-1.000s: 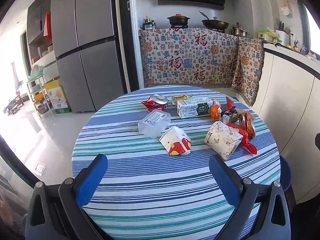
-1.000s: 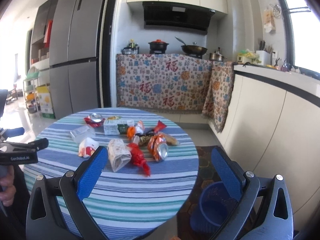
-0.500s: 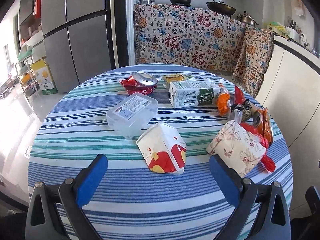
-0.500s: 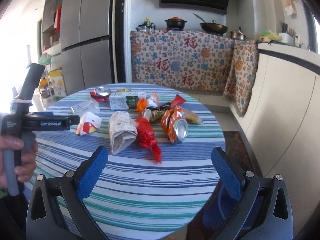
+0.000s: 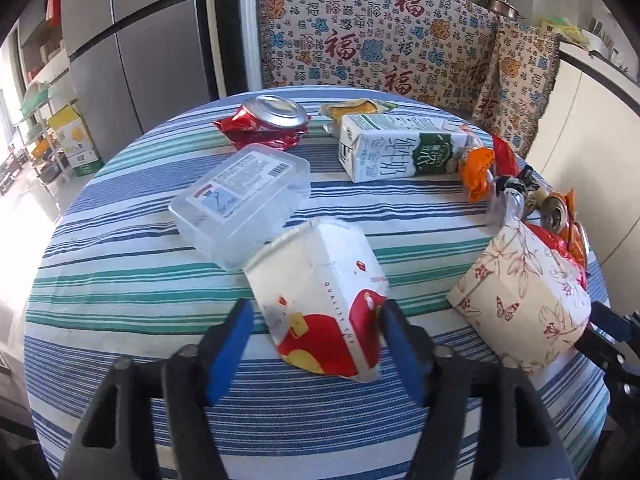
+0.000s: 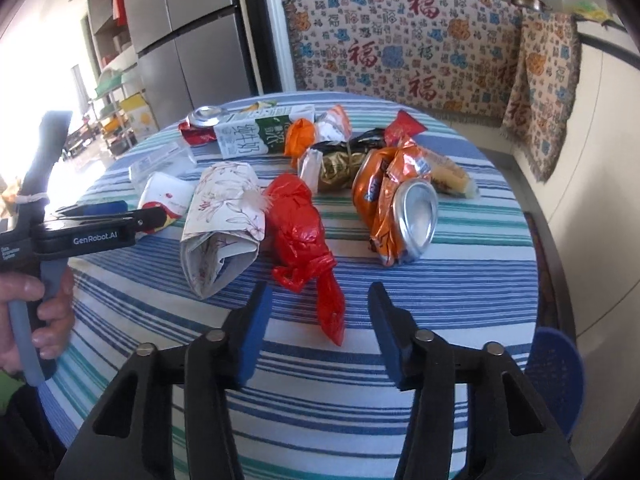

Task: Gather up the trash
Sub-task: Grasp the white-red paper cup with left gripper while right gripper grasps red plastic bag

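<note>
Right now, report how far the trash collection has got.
Done: nothing; every piece lies on the striped table.
In hand: the left gripper brackets the flattened paper cup, not yet clamped. The right gripper, open, frames the tail of the red plastic bag.
Left: the milk carton, clear plastic box, both crushed cans, the wrappers. The blue bin waits beside the table.

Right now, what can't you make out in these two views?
- Left gripper: whether its pads touch the flattened paper cup; cup hides the contact.
- Blue bin, right wrist view: contents hidden by the table edge and a finger.
- Clear plastic box, right wrist view: label too small.
- Gold wrapper: partly behind the crushed orange can.
</note>
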Demonstrator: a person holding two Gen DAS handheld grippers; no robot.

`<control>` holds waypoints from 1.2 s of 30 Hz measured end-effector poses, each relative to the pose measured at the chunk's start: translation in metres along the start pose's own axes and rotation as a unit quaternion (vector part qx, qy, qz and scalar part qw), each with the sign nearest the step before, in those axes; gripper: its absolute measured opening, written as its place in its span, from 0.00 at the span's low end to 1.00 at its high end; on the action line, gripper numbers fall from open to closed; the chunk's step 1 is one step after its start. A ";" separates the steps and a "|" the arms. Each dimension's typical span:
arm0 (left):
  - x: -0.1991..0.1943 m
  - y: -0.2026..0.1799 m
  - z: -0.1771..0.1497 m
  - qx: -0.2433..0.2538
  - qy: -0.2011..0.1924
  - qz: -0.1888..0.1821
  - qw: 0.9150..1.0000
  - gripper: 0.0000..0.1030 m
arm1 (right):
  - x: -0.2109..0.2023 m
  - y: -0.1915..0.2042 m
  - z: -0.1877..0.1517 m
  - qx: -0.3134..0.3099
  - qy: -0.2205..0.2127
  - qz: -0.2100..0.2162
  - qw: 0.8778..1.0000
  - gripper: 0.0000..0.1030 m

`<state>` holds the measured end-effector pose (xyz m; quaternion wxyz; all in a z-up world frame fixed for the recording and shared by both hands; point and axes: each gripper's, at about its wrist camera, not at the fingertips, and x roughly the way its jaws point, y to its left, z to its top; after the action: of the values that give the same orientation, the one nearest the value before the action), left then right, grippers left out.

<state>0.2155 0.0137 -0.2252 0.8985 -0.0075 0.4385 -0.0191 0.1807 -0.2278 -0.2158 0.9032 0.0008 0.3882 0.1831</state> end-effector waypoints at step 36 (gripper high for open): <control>0.009 0.004 0.009 0.065 0.033 -0.044 0.996 0.55 | 0.017 -0.002 0.028 0.062 0.027 0.022 0.997 0.30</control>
<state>0.2284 0.0175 -0.2268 0.8803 0.0321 0.4652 -0.0872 0.2119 -0.2201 -0.2084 0.8863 0.0607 0.4231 0.1780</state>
